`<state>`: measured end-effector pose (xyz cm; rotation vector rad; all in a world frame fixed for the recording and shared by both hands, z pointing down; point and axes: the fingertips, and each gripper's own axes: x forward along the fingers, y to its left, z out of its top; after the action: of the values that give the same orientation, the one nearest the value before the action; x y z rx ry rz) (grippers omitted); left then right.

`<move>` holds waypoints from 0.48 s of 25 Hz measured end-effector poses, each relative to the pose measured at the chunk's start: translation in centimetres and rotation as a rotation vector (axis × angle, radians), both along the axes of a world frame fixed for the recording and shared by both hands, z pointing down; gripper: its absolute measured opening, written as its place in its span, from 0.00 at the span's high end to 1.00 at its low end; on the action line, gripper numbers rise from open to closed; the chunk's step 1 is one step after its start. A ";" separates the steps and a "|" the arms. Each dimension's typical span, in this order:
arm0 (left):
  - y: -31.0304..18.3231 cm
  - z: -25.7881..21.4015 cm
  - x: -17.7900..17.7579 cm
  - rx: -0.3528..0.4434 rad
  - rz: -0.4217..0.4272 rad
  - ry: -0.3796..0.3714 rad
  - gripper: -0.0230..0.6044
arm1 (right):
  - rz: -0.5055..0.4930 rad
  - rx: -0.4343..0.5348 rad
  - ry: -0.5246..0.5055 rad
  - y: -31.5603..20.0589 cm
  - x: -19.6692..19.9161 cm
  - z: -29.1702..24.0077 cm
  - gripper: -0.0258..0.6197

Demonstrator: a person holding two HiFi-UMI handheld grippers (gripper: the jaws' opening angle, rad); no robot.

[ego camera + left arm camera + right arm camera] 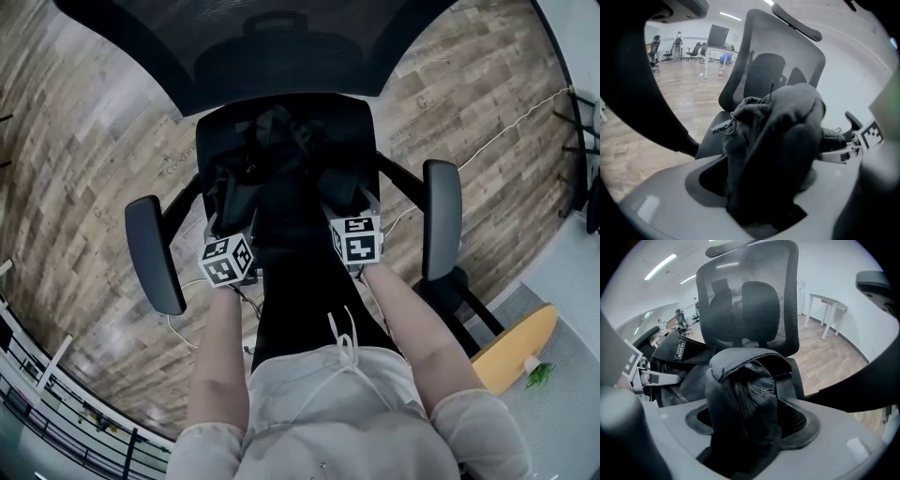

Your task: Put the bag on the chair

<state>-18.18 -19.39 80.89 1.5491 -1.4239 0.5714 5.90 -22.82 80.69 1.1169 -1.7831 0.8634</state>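
Bag [281,164] sits within left tongs [223,211], right tongs [345,199]

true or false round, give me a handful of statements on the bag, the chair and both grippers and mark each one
1. The black bag lies on the seat of the chair. True.
2. The chair has no armrests. False: there is an armrest on each side of the seat.
3. The floor is grey carpet. False: it is wood-look planks.
4. Fabric of the black bag stands between the jaws of the left gripper. True.
5. The right gripper is closed tight with nothing between its jaws. False: its jaws stand apart, with bag fabric and a zip between them.
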 end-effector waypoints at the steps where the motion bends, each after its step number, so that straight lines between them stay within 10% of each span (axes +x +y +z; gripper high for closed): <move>1: 0.3 -0.4 0.0 0.006 -0.011 -0.001 0.42 | 0.002 0.003 -0.004 0.2 0.1 -0.3 0.39; 12: 4.2 -6.6 -0.3 0.083 -0.074 -0.079 0.52 | 0.003 0.118 -0.075 2.3 0.5 -7.0 0.39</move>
<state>-18.51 -15.21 74.25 1.5467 -1.5756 0.5406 6.37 -20.56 73.67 1.1766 -1.9153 0.8202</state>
